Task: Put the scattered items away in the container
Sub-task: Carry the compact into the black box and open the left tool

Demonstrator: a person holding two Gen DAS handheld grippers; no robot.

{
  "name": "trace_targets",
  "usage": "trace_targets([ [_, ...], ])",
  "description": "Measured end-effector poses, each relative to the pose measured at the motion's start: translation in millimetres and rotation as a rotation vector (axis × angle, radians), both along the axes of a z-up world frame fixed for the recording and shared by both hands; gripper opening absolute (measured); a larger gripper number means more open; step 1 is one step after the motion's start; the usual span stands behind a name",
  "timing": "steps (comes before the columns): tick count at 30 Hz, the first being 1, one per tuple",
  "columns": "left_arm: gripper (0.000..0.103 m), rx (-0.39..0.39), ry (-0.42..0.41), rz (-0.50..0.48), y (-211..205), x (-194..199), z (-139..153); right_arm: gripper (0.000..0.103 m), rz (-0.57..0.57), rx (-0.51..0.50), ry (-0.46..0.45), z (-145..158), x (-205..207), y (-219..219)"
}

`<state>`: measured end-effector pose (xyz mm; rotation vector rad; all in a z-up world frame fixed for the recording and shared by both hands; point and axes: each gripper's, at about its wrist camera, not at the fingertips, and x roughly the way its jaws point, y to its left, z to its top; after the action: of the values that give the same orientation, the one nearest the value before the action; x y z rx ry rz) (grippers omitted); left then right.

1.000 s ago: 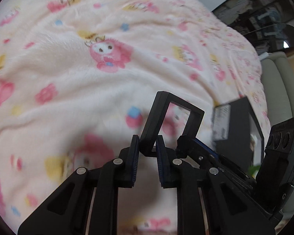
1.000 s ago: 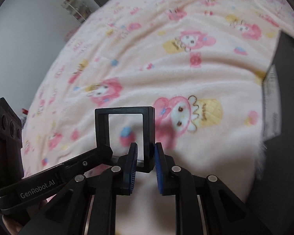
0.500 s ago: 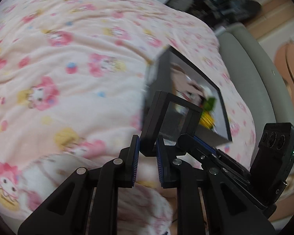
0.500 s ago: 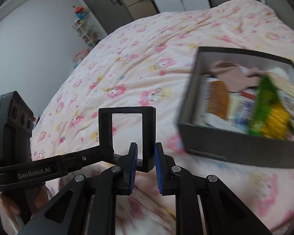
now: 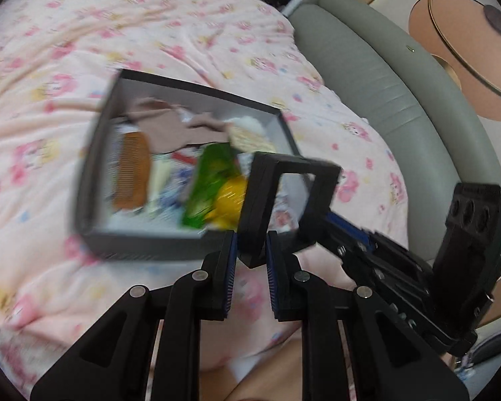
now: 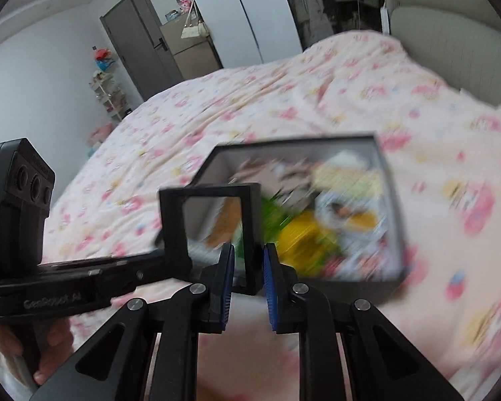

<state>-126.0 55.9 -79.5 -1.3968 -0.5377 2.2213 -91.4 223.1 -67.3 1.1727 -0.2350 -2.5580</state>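
Observation:
Both grippers hold one black square frame point(image 5: 260, 200) with a clear pane above the pink cartoon blanket point(image 5: 50, 67). My left gripper point(image 5: 250, 254) is shut on its lower corner. My right gripper point(image 6: 247, 267) is shut on the lower edge of the frame point(image 6: 170, 220). The right gripper point(image 5: 337, 224) reaches in from the right in the left wrist view, and the left gripper point(image 6: 163, 260) comes in from the left in the right wrist view. Just beyond the frame lies an open dark box point(image 5: 93, 234), its wall point(image 6: 360, 289) blurred. It holds a brown comb point(image 5: 130, 173), a green packet point(image 5: 210, 183), something yellow and beige cloth.
A grey padded headboard point(image 5: 367, 67) runs along the bed's right side. A grey door point(image 6: 140, 50) and a small shelf of toys point(image 6: 107, 90) stand beyond the bed. A hand point(image 6: 53, 337) grips the left gripper's handle.
Both grippers have carried the frame across the blanket and upward. The box, first only an edge at the side, has come into full view and now lies right behind the frame.

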Motion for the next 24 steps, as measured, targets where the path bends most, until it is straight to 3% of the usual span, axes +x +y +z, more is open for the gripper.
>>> trace_targets([
  [5, 0.016, -0.039, -0.052, -0.01, 31, -42, -27, 0.015, -0.024, 0.019, -0.087, -25, -51, 35],
  [11, 0.016, -0.071, -0.126, 0.008, 36, -55, -61, 0.015, -0.073, -0.127, -0.227, -68, -63, 61],
  [15, 0.016, -0.096, -0.091, 0.021, 33, -50, -58, 0.015, -0.107, -0.136, -0.198, -60, -61, 67],
  [18, 0.016, -0.079, -0.055, 0.004, 35, -49, -52, 0.015, -0.105, -0.086, -0.166, -55, -59, 61],
  [24, 0.016, -0.102, -0.111, -0.043, 51, -56, -66, 0.015, -0.088, -0.054, -0.164, -56, -60, 56],
])
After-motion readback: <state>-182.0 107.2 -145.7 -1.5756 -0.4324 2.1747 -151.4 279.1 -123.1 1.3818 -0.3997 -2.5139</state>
